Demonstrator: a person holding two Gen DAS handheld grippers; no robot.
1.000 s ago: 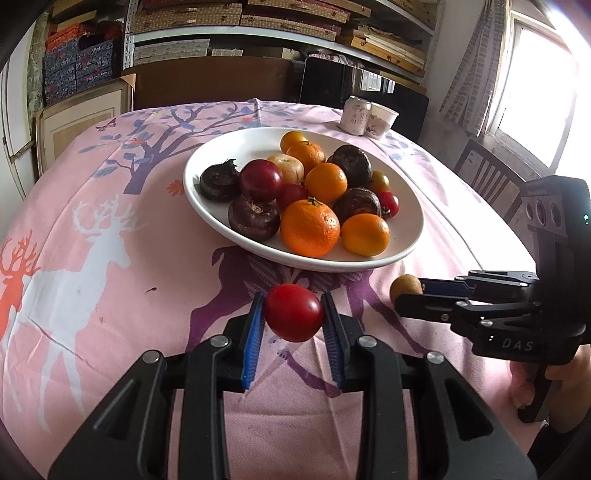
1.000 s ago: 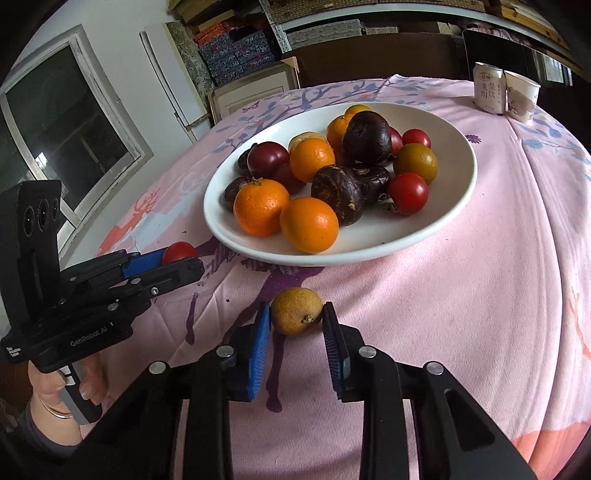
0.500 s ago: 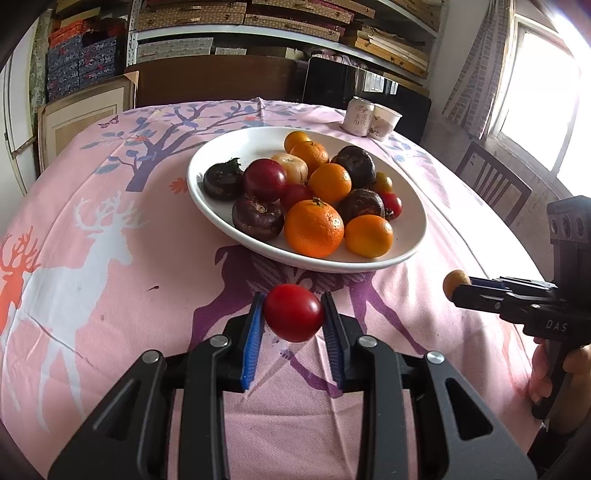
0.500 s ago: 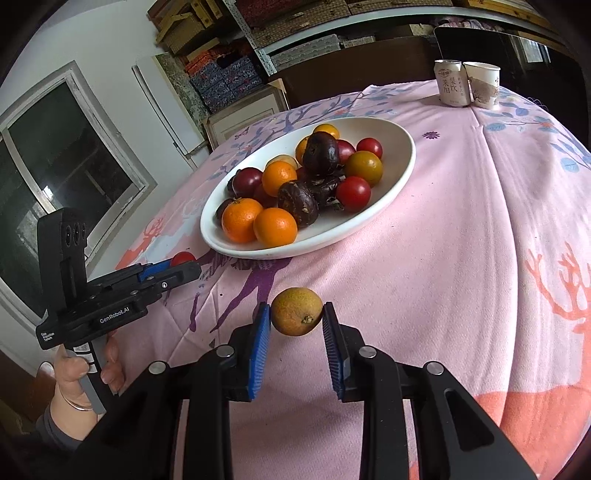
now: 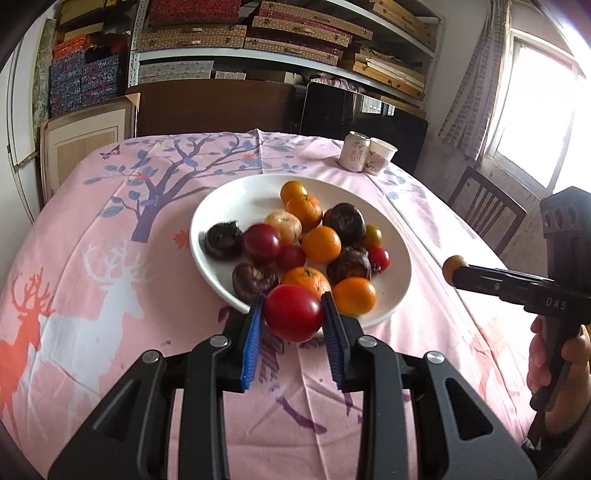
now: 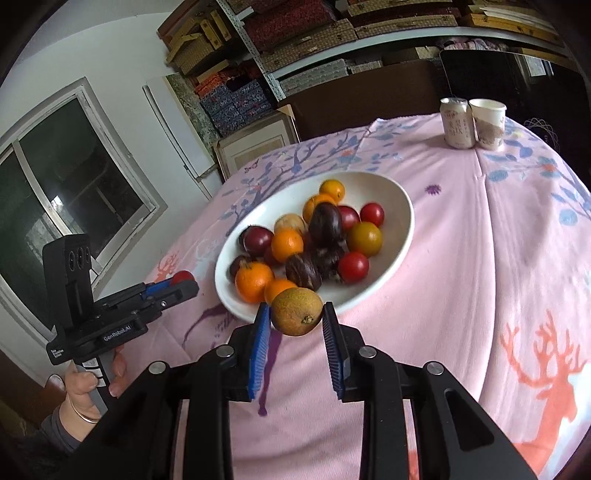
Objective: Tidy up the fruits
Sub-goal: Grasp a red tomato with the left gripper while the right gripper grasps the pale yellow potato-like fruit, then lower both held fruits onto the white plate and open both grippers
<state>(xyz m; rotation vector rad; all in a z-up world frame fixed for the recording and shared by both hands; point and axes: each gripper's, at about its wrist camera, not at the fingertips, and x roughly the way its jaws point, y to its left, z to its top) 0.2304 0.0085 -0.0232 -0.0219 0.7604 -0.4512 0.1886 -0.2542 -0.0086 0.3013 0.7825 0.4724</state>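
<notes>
1. Left wrist view: left gripper (image 5: 293, 317) pinches red tomato (image 5: 293, 313) btwn blue pads, held above tablecloth (image 5: 92, 295), just short of white plate (image 5: 399, 280) rim.
2. Right wrist view: right gripper (image 6: 296, 320) pinches brownish-yellow fruit (image 6: 296, 312) btwn pads, off cloth, at near plate rim.

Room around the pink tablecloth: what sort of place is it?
Probably a lived-in home dining or store room: metal shelves stacked with patterned boxes, a dark wooden slat-back chair, and a drink can beside a paper cup on the table.
</notes>
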